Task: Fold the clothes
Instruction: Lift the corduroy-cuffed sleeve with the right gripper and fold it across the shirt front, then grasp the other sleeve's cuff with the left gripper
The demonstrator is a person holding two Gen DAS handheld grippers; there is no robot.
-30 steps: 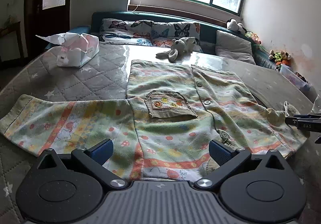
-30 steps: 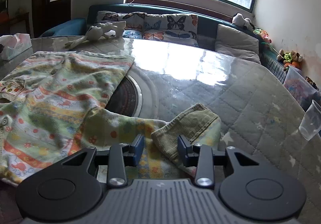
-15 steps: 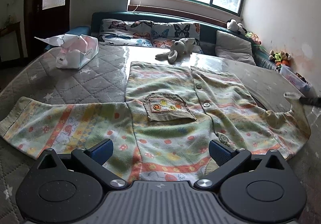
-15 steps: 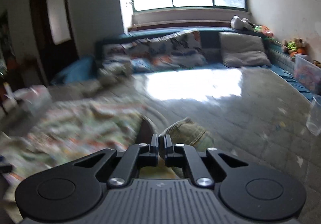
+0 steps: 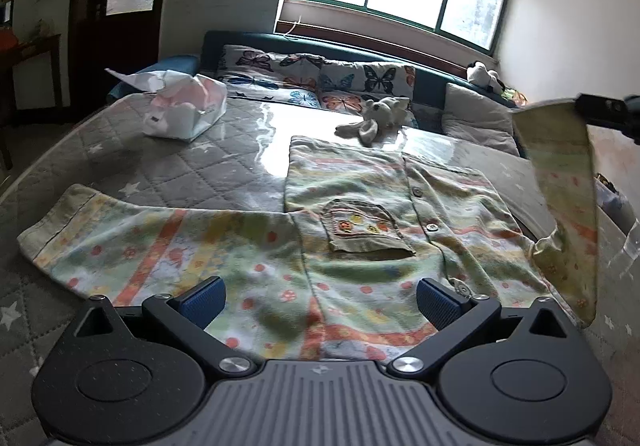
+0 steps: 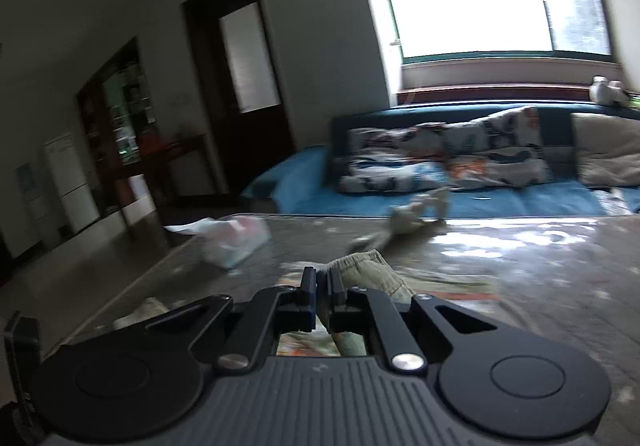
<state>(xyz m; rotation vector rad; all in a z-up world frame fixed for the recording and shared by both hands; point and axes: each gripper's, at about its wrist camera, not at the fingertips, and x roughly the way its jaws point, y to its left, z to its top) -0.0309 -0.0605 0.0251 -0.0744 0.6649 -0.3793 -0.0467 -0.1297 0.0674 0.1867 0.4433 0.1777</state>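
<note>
No lettering is legible anywhere. My right gripper (image 6: 320, 288) has its jaws clamped on the ribbed cuff (image 6: 370, 272) of the shirt (image 5: 360, 246); only my left camera shows that sleeve (image 5: 566, 202) hanging lifted at the right, and the shirt's pocket and buttons. My left gripper (image 5: 320, 304) hovers wide open over the near hem. The right camera alone shows the doorway (image 6: 240, 86).

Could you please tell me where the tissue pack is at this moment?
In the left wrist view the tissue pack sits on the far left of the quilted table, left of the plush rabbit and beyond the shirt.
</note>
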